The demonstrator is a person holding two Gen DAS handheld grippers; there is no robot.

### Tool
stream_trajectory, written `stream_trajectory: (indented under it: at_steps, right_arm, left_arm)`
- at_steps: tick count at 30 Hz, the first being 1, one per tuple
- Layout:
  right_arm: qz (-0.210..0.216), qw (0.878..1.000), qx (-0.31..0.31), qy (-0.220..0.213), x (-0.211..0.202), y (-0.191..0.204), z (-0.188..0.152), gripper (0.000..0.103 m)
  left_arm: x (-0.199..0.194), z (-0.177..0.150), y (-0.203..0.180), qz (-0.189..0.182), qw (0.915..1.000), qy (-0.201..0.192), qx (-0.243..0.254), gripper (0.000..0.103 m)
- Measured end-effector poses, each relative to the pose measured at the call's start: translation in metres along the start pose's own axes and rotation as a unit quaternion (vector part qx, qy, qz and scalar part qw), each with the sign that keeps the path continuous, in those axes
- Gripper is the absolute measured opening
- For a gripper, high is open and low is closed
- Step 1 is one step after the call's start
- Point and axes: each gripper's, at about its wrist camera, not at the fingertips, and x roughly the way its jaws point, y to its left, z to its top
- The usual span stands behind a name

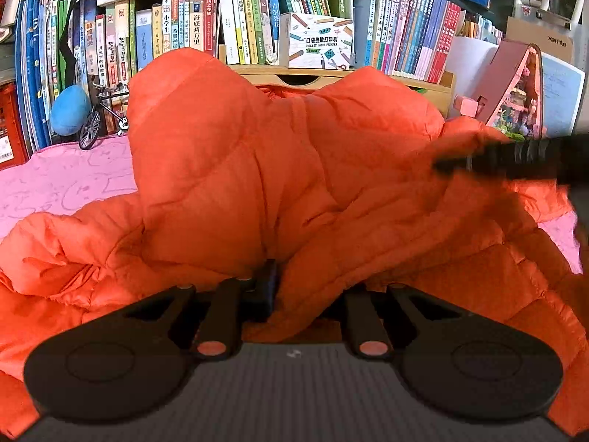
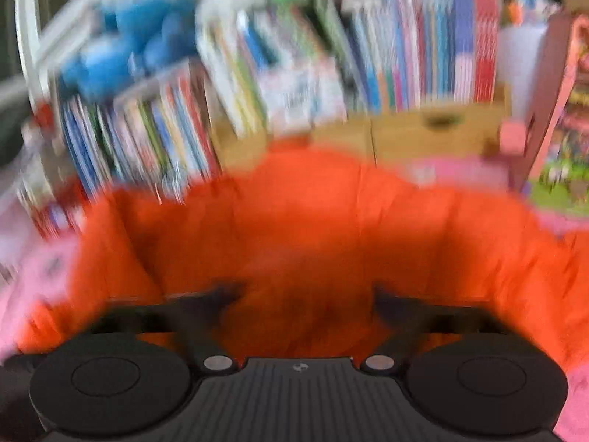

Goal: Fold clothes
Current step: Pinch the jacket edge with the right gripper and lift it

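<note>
An orange puffer jacket (image 1: 257, 169) lies bunched on a pink cloth (image 1: 66, 176), with one part standing up in a tall fold. My left gripper (image 1: 305, 287) is shut on a fold at the jacket's near edge; fabric drapes over its right finger and hides it. My right gripper shows as a dark blurred bar (image 1: 515, 158) over the jacket's right side. The right wrist view is badly blurred: my right gripper (image 2: 307, 294) has its fingers (image 2: 224, 294) well apart above the jacket (image 2: 313, 221), and nothing seems pinched between them.
A bookshelf packed with books (image 1: 257, 18) runs along the back, on a wooden drawer unit (image 1: 434, 88). A model bicycle (image 1: 99, 118) and blue plush toys (image 1: 70, 110) stand at back left, a pink model house (image 1: 515, 92) at back right.
</note>
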Motion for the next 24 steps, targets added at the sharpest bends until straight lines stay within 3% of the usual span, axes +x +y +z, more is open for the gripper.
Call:
stream_trajectory:
  at_steps: [3, 8, 9, 10, 12, 13, 14, 16, 17, 19, 21, 24]
  right_arm:
    - [-0.021, 0.999, 0.025, -0.014, -0.01, -0.014, -0.018, 0.043]
    - [-0.064, 0.983, 0.166, -0.035, -0.033, -0.081, -0.025, 0.043]
    - [-0.052, 0.981, 0.185, -0.036, -0.036, -0.088, -0.027, 0.043]
    - [-0.048, 0.979, 0.196, -0.039, -0.04, -0.092, -0.028, 0.043]
    - [-0.085, 0.978, 0.178, -0.068, -0.051, -0.087, -0.028, 0.043]
    - [-0.121, 0.973, 0.175, -0.095, -0.059, -0.085, -0.028, 0.039]
    - [-0.162, 0.96, 0.186, -0.13, -0.071, -0.085, -0.029, 0.02]
    - [-0.207, 0.929, 0.235, -0.196, -0.099, -0.094, -0.034, 0.021]
    - [-0.173, 0.931, 0.25, -0.201, -0.107, -0.102, -0.034, 0.022]
    - [-0.103, 0.952, 0.227, -0.177, -0.106, -0.102, -0.028, 0.045]
    - [-0.038, 0.97, 0.185, -0.152, -0.096, -0.086, -0.023, 0.092]
    - [0.031, 0.983, 0.153, -0.098, -0.066, -0.062, -0.014, 0.102]
  left_arm:
    - [0.0, 0.0, -0.001, -0.003, 1.0, 0.001, 0.004, 0.017]
    - [0.0, 0.0, -0.008, -0.004, 0.9996, 0.001, 0.028, 0.018]
    - [0.0, -0.001, -0.01, -0.001, 0.9994, 0.001, 0.034, 0.018]
    - [0.0, -0.001, -0.013, 0.002, 0.9992, 0.001, 0.04, 0.018]
    - [0.0, -0.001, -0.015, 0.01, 0.9988, 0.0, 0.048, 0.018]
    - [0.0, -0.001, -0.015, 0.013, 0.9988, 0.0, 0.047, 0.018]
    - [0.0, -0.001, -0.012, 0.012, 0.9992, 0.001, 0.039, 0.018]
    - [0.001, 0.0, -0.008, 0.006, 0.9996, 0.002, 0.027, 0.018]
    - [0.001, 0.0, -0.007, 0.003, 0.9997, 0.003, 0.023, 0.018]
    - [0.0, 0.0, -0.008, 0.005, 0.9996, 0.003, 0.026, 0.018]
    - [0.0, -0.001, -0.01, 0.009, 0.9995, 0.001, 0.032, 0.018]
    - [0.0, -0.001, -0.012, 0.014, 0.9992, 0.0, 0.039, 0.018]
